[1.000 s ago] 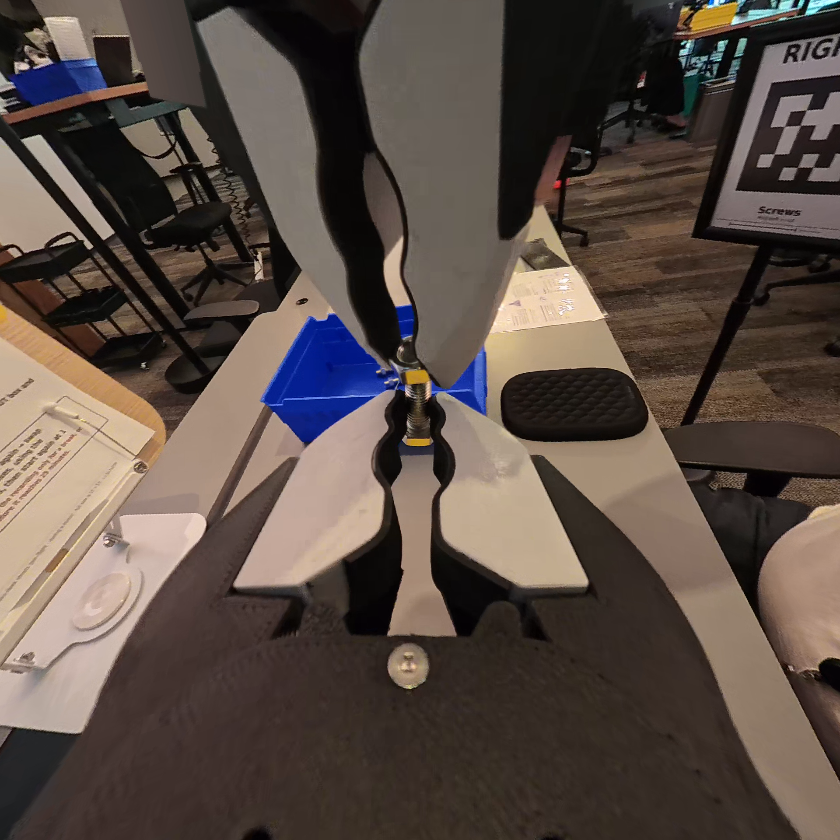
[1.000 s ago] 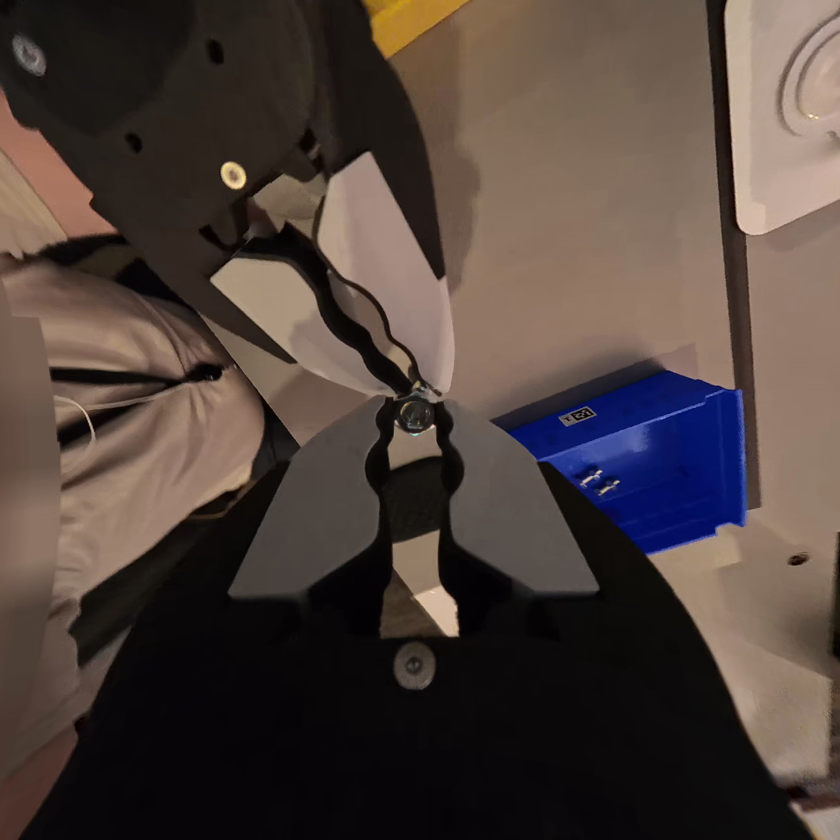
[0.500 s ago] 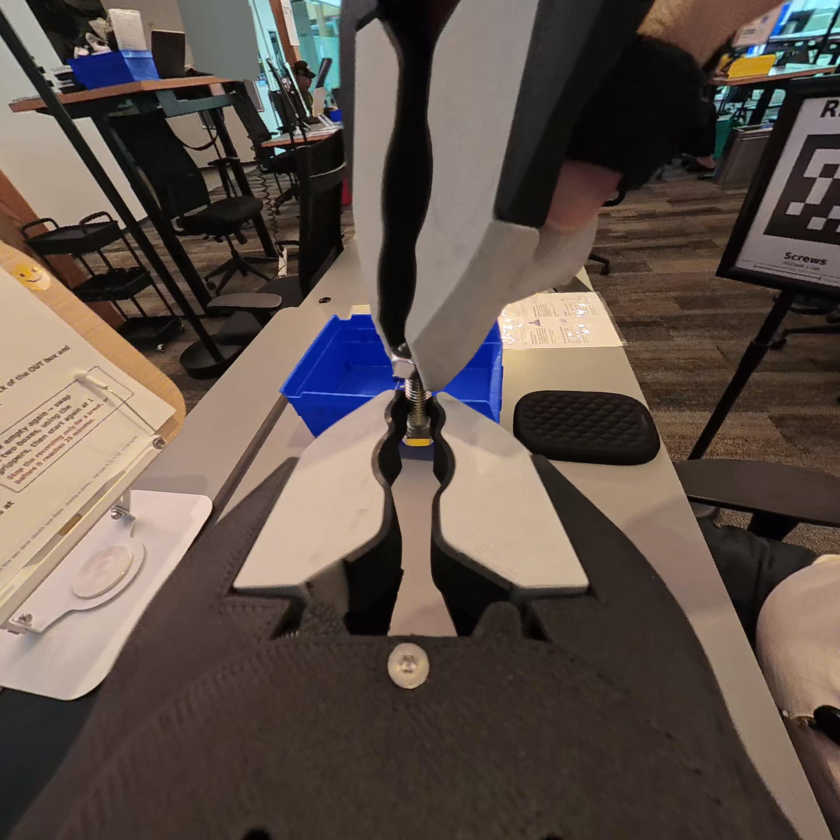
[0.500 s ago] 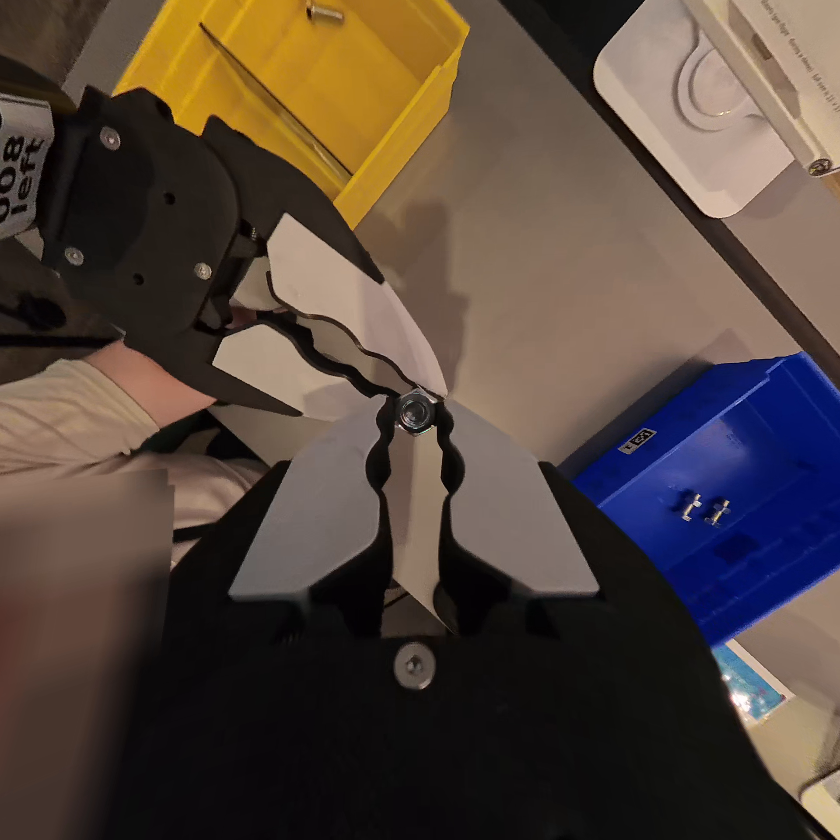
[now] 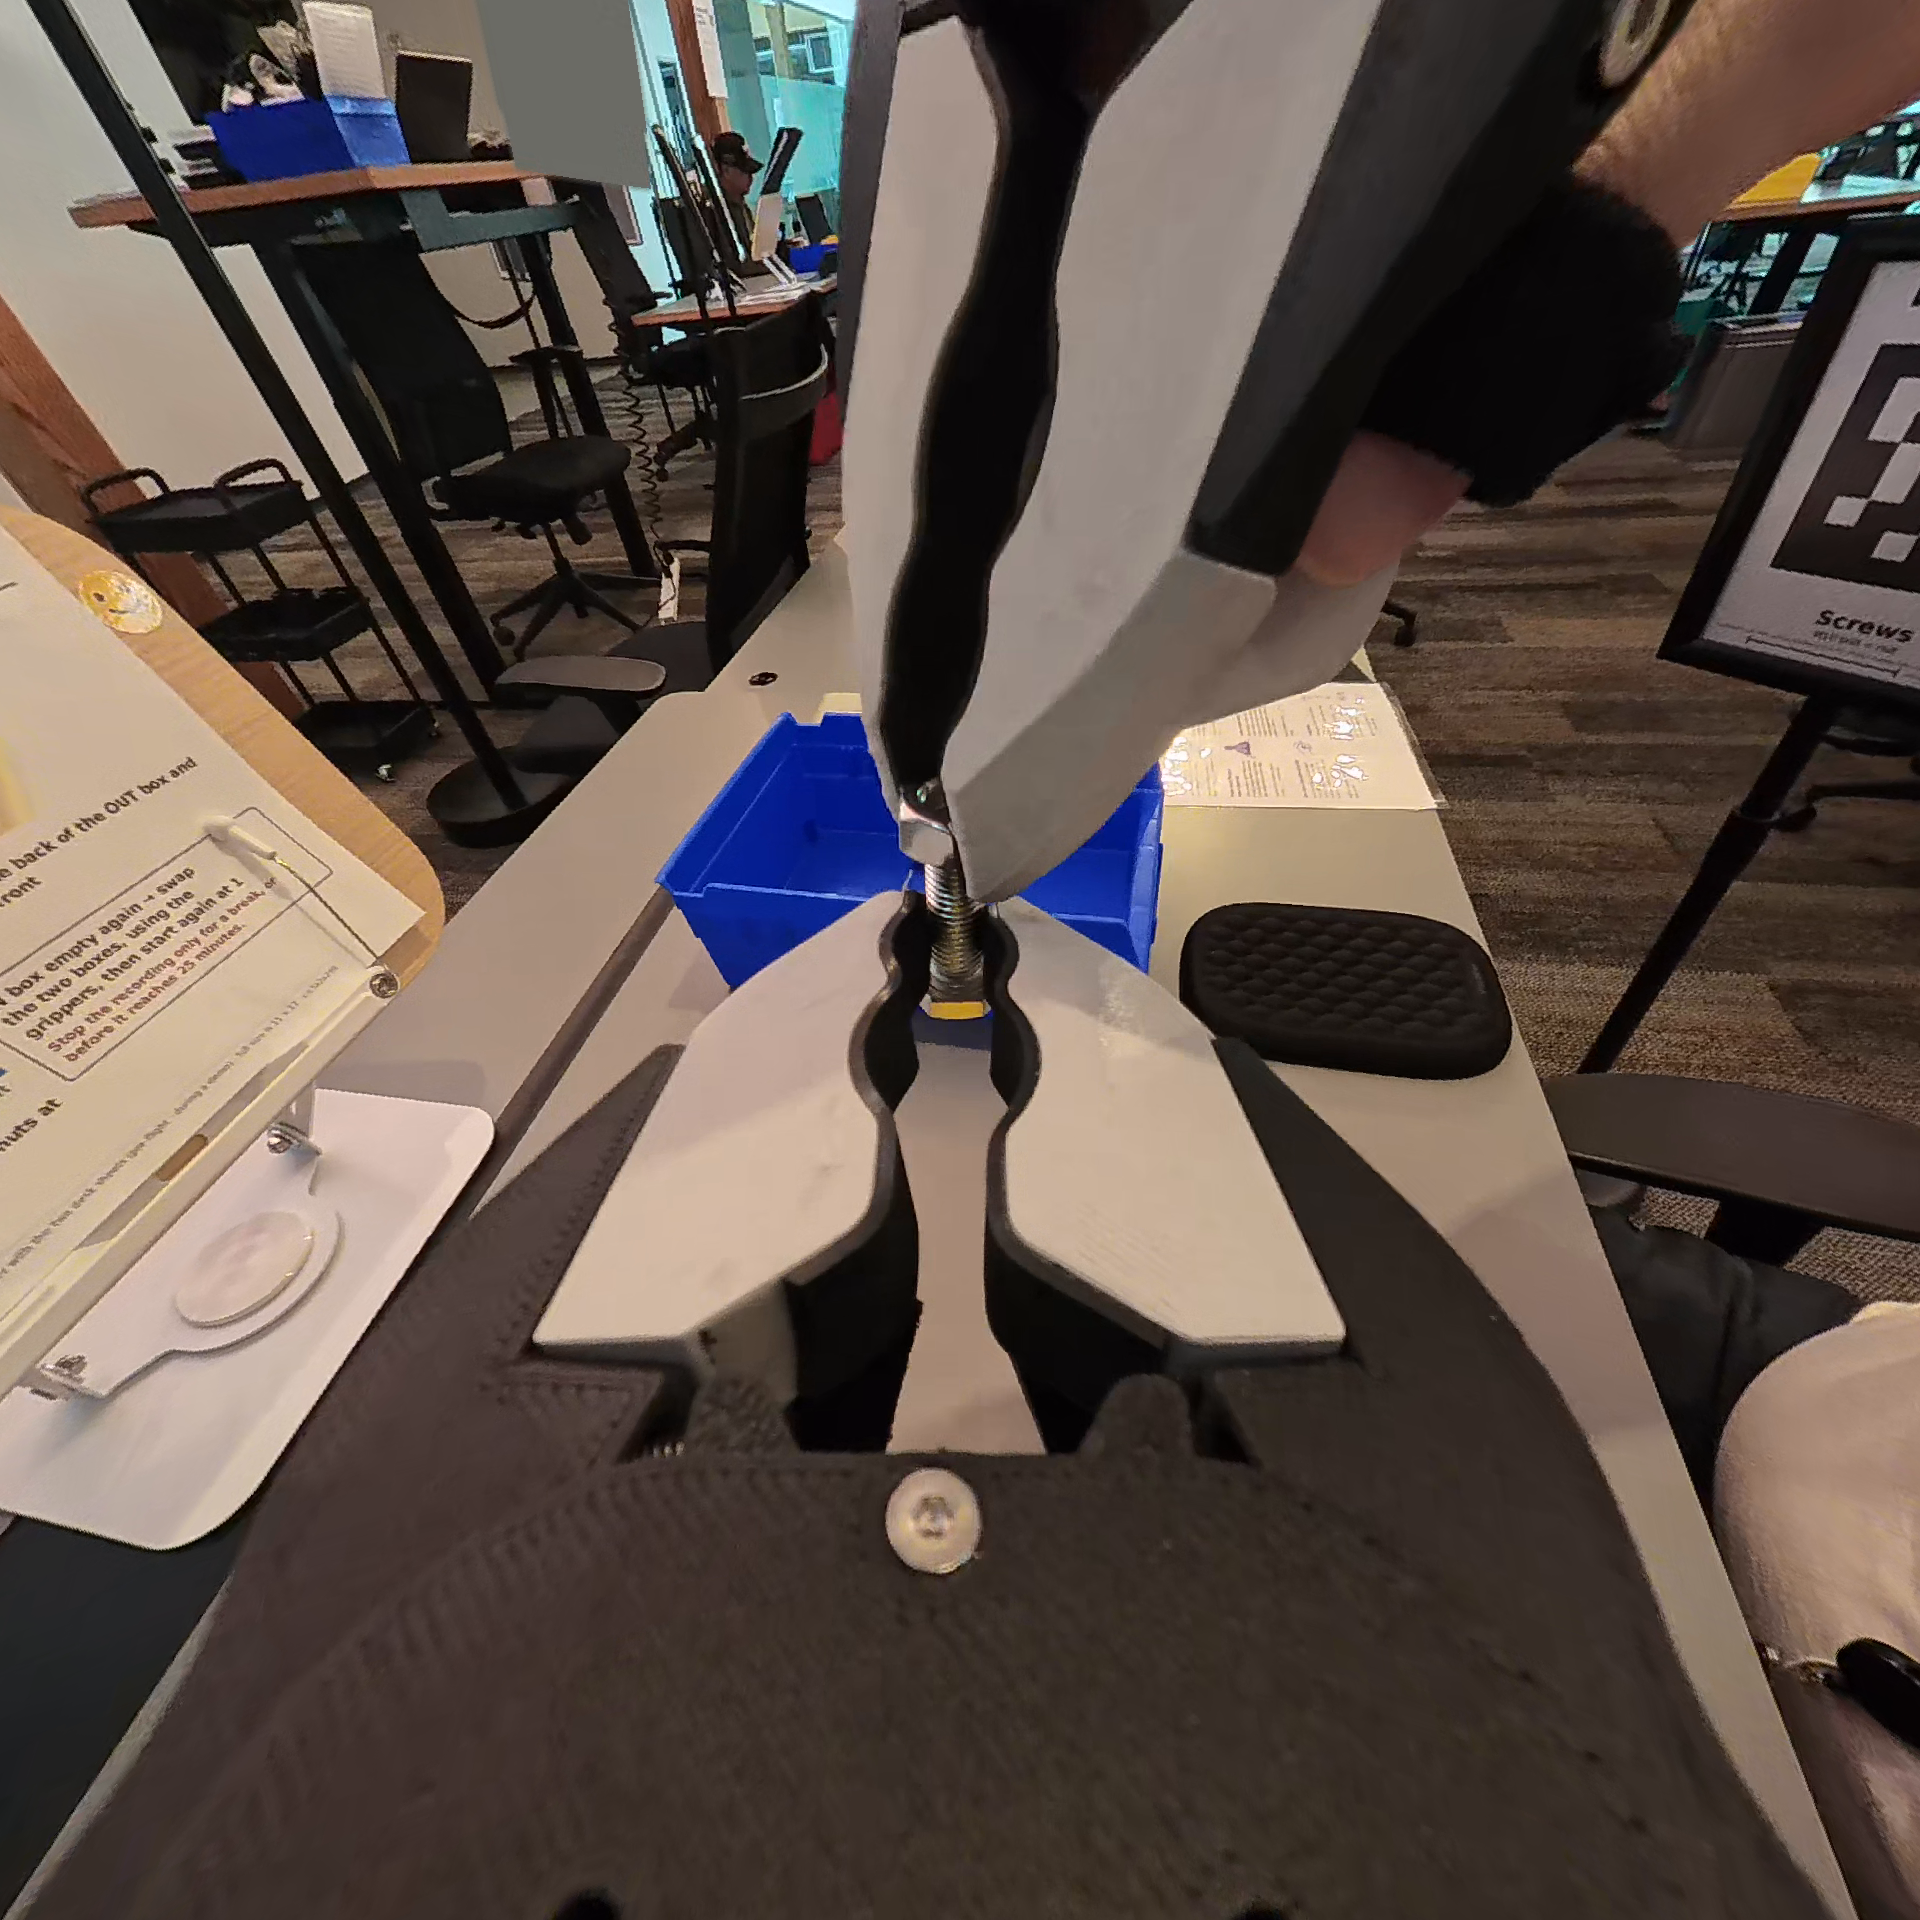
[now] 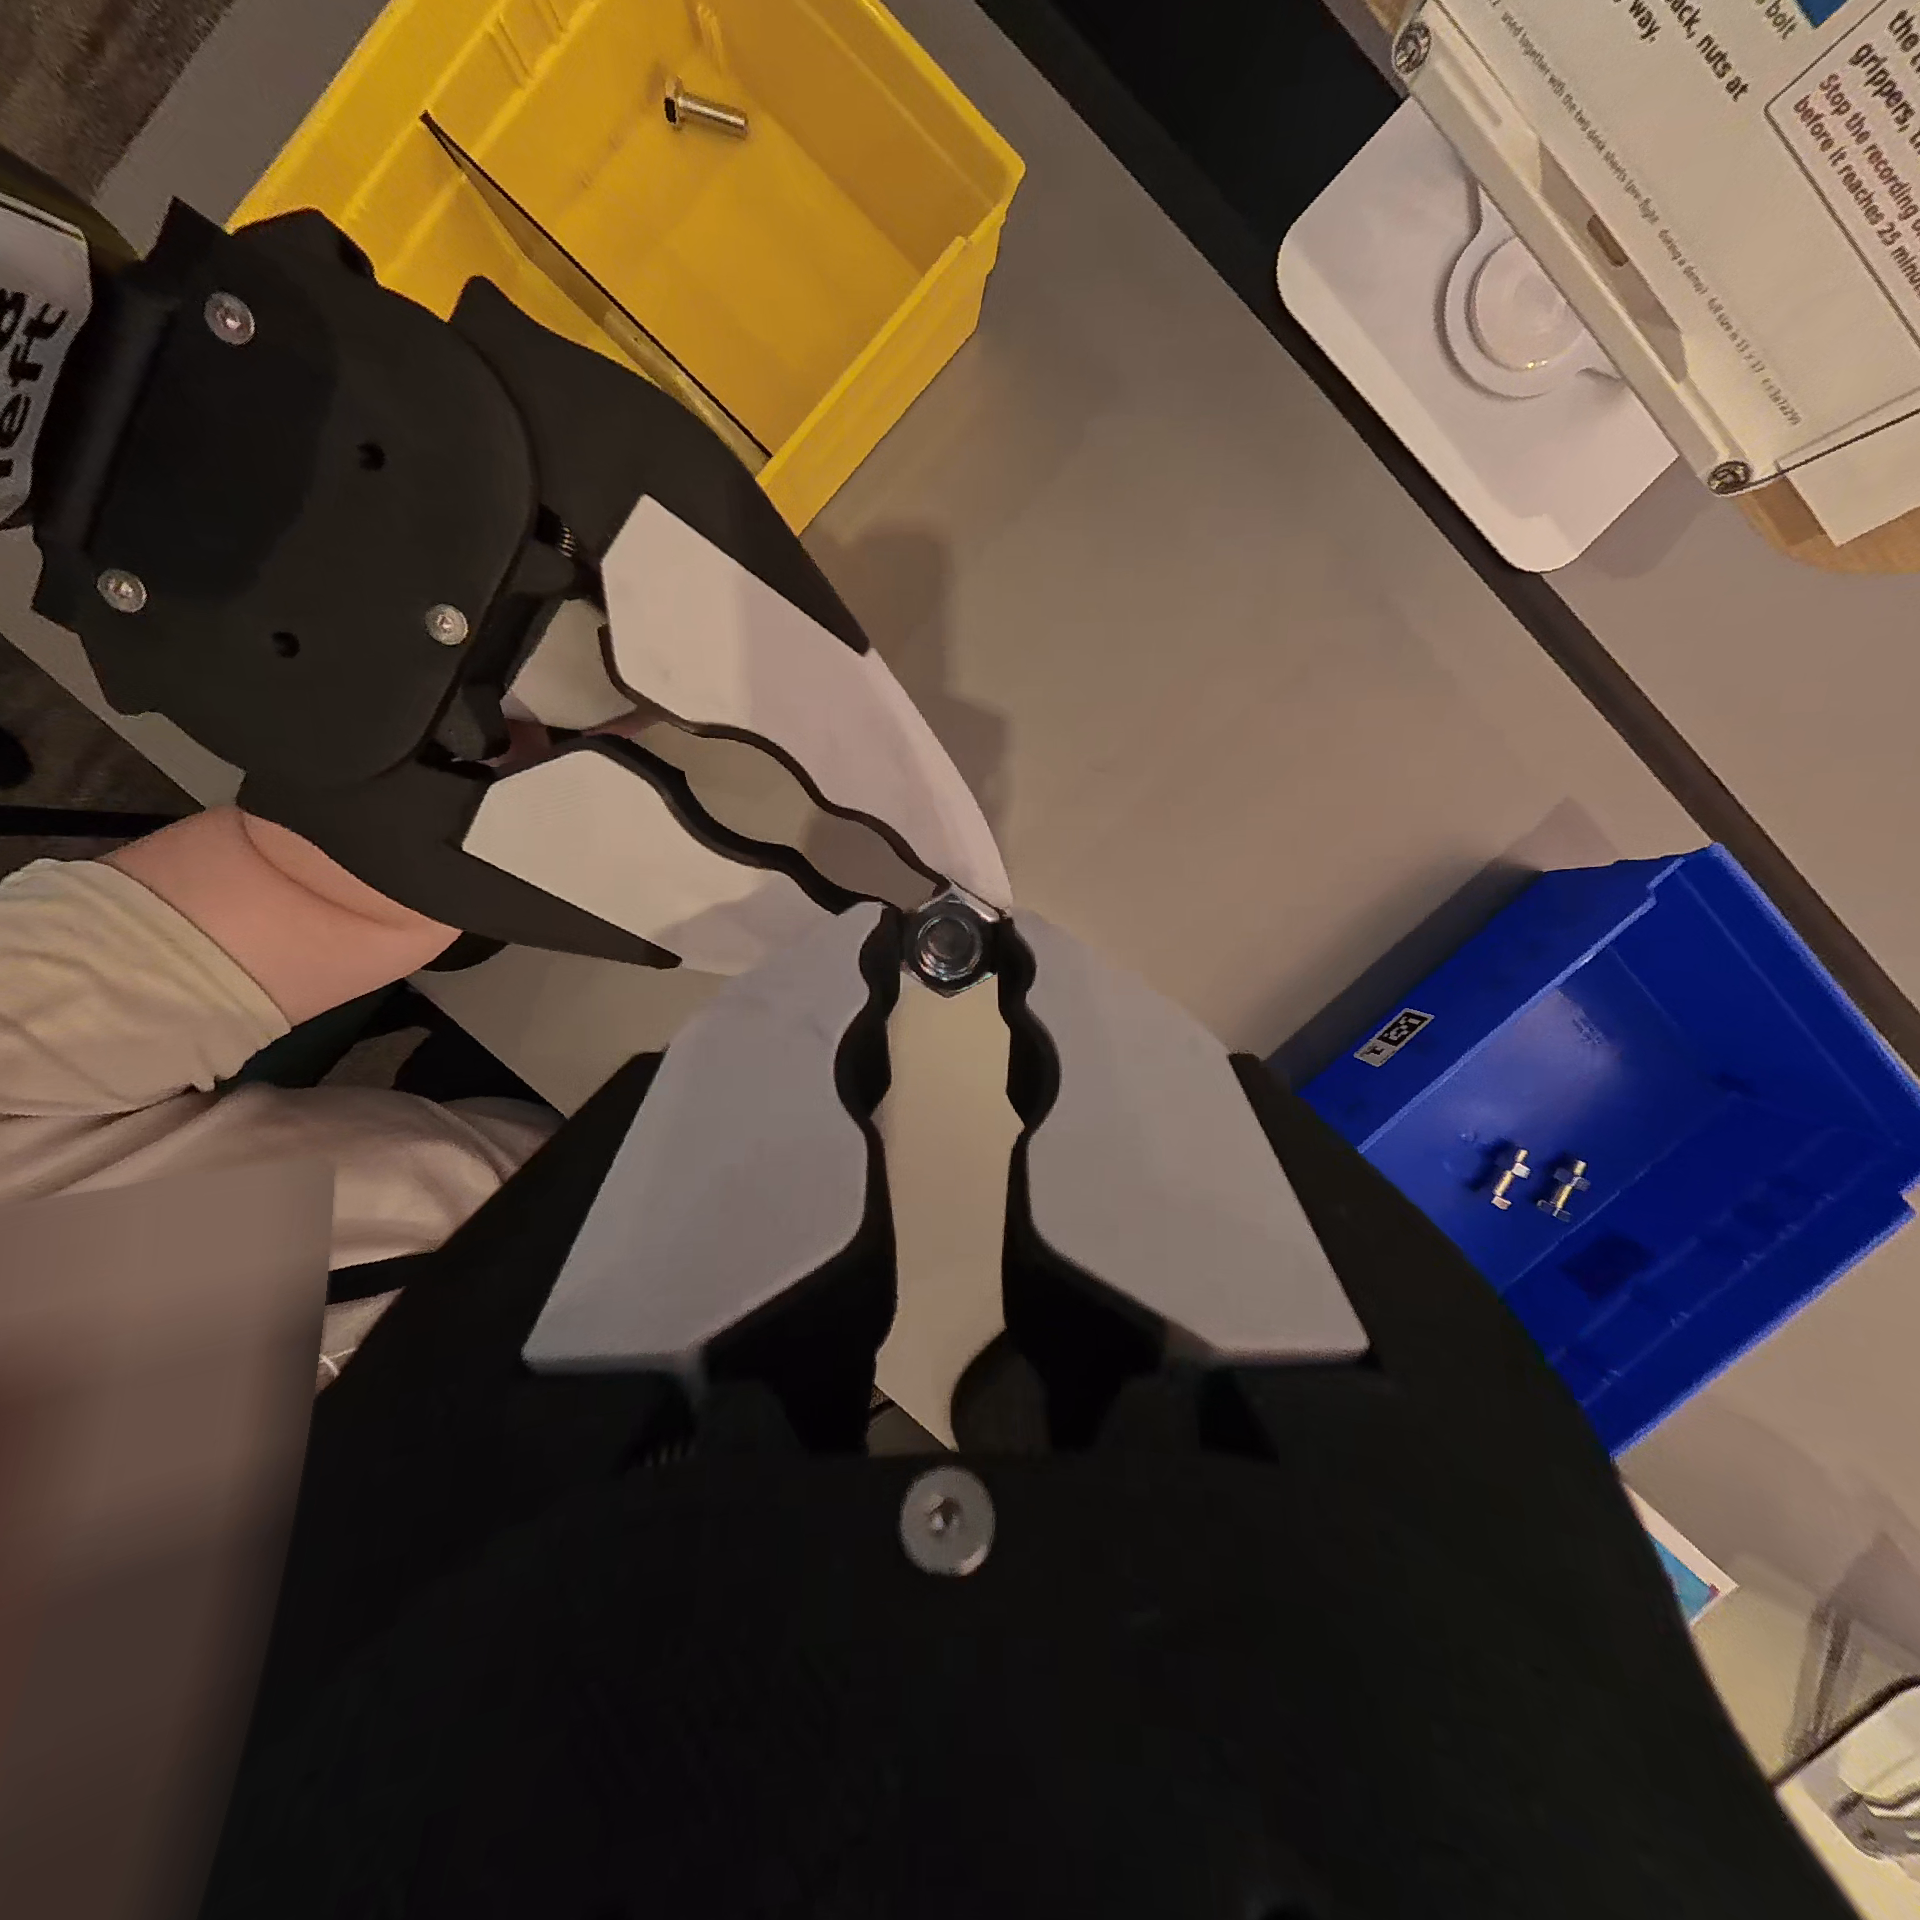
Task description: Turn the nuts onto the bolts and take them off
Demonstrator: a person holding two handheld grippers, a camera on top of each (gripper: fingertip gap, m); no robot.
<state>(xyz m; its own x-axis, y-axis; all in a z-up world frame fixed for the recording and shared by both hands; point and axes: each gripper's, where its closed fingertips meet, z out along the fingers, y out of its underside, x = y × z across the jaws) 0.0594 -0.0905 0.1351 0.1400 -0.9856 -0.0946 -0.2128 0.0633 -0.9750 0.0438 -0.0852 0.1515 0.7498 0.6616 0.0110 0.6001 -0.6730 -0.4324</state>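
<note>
A silver threaded bolt point(image 5: 952, 951) stands upright between the fingertips of my left gripper point(image 5: 954, 935), which is shut on its lower shank. A silver hex nut point(image 5: 927, 823) sits on the bolt's top end. My right gripper point(image 5: 933, 831) comes down from above and is shut on that nut. In the right wrist view I look down the bolt's axis at the nut point(image 6: 945, 943) held in my right gripper point(image 6: 945, 938). There my left gripper point(image 6: 961, 896) reaches in from the upper left and meets it under the nut.
A blue bin point(image 5: 800, 862) stands just behind the bolt and holds two assembled bolts point(image 6: 1538, 1184). A yellow bin point(image 6: 883, 312) holds a loose bolt point(image 6: 707, 104). A black pad point(image 5: 1345, 987), a paper sheet point(image 5: 1299, 753), a sign stand point(image 5: 156, 935) and a framed marker sign point(image 5: 1849, 436) surround the grey table point(image 5: 1351, 1164).
My right gripper has twisted about the bolt's axis with the nut in it; the right wrist view has swung, bringing the yellow bin in. My left gripper still holds the bolt.
</note>
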